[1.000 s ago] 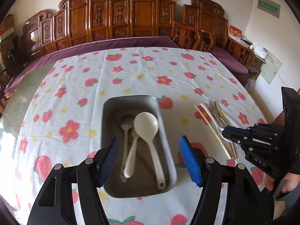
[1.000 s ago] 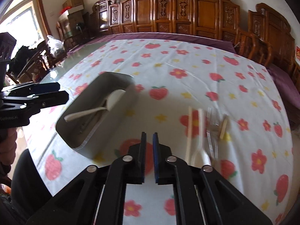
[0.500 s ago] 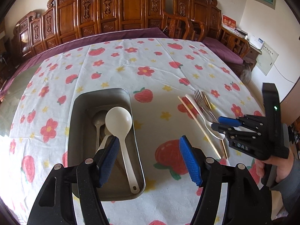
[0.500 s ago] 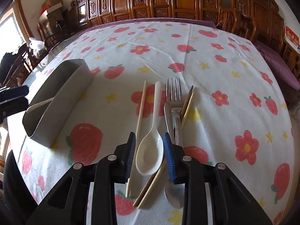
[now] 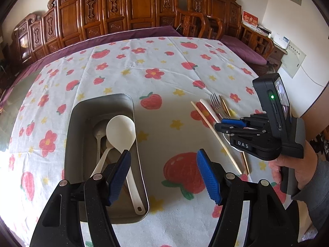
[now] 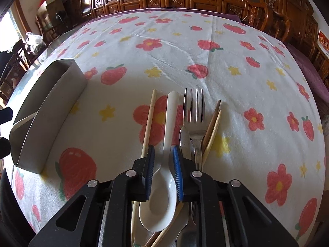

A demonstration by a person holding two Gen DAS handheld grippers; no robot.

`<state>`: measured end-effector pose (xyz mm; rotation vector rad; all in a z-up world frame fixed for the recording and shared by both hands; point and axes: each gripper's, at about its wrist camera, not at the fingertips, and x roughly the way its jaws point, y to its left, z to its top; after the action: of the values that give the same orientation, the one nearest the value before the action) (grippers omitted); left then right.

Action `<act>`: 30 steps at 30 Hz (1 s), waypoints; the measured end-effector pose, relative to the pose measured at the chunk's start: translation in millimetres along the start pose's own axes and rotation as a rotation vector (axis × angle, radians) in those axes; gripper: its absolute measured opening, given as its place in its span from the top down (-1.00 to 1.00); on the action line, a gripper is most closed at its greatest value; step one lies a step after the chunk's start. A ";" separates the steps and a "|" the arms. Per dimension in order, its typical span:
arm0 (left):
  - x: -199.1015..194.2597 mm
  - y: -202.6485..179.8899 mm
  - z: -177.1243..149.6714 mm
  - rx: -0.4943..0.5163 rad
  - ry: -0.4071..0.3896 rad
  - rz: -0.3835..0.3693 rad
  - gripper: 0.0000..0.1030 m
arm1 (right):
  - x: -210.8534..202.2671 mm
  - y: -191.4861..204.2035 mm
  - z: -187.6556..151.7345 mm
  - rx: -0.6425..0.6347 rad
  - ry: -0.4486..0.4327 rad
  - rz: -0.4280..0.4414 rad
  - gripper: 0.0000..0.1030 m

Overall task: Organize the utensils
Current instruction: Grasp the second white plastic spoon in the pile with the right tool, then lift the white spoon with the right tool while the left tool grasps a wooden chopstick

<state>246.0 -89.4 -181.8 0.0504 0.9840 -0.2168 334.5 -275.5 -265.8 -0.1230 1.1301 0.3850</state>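
A grey metal tray [image 5: 78, 123] on the tablecloth holds a large white spoon [image 5: 121, 129], a metal spoon [image 5: 98, 132] and a smaller white spoon. My left gripper [image 5: 162, 173] is open and empty above the tray's near right corner. Right of it, loose utensils lie together: a white spoon [image 6: 168, 127], a metal fork [image 6: 194, 111], a knife [image 6: 184, 138] and chopsticks [image 6: 149, 119]. My right gripper [image 6: 163, 164] is open, its jaws straddling the white spoon's handle with small gaps; it also shows in the left wrist view [image 5: 230, 124]. The tray shows at the left [image 6: 51, 103].
A floral tablecloth [image 5: 164, 65] covers the round table. Carved wooden chairs [image 5: 133, 10] line the far side. The table edge lies near on the right [image 6: 320, 123].
My right gripper opened and moved down over the utensil pile, its jaws now lying around the white spoon's handle. My left gripper drifted right of the tray, still open.
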 end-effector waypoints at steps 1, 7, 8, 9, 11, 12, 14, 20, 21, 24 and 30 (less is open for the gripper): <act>0.2 -1.1 0.0 0.003 0.000 0.000 -0.23 | 0.1 0.2 0.0 -0.005 0.002 -0.013 0.74; 1.1 -6.7 -0.6 0.012 0.004 0.002 -0.23 | -4.3 -3.5 -4.1 0.007 -0.002 -0.021 0.85; 1.9 -7.2 -0.6 0.014 0.006 0.003 -0.23 | -8.1 -3.9 -5.3 0.013 -0.013 -0.012 0.85; 2.4 -8.0 -0.6 0.014 0.007 0.002 -0.23 | -12.9 -4.1 -6.4 0.019 -0.026 0.000 0.85; 4.4 -10.9 -0.3 0.018 0.010 0.003 -0.23 | -27.1 -4.4 -9.0 0.031 -0.057 0.016 0.85; 5.3 -12.1 -0.7 0.020 0.010 0.002 -0.23 | -35.4 -4.8 -11.0 0.037 -0.075 0.024 0.85; 8.6 -16.4 0.8 0.023 0.014 0.001 -0.23 | -50.9 -5.4 -15.8 0.042 -0.104 0.038 0.85; 25.5 -38.4 6.7 0.055 0.030 -0.006 -0.23 | -80.0 -17.0 -42.5 0.055 -0.139 0.039 0.85; 28.5 -41.5 7.2 0.060 0.033 -0.007 -0.23 | -82.8 -20.6 -49.2 0.057 -0.138 0.032 0.85; 41.4 -54.6 9.1 0.073 0.050 -0.015 -0.23 | -88.4 -29.0 -64.9 0.060 -0.143 0.012 0.85; 69.4 -77.9 9.4 0.097 0.098 -0.017 -0.19 | -93.7 -53.1 -88.1 0.103 -0.146 0.009 0.84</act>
<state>274.8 -177.9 -229.9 0.1428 1.0715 -0.2800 243.6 -372.4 -224.4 0.0009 1.0043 0.3372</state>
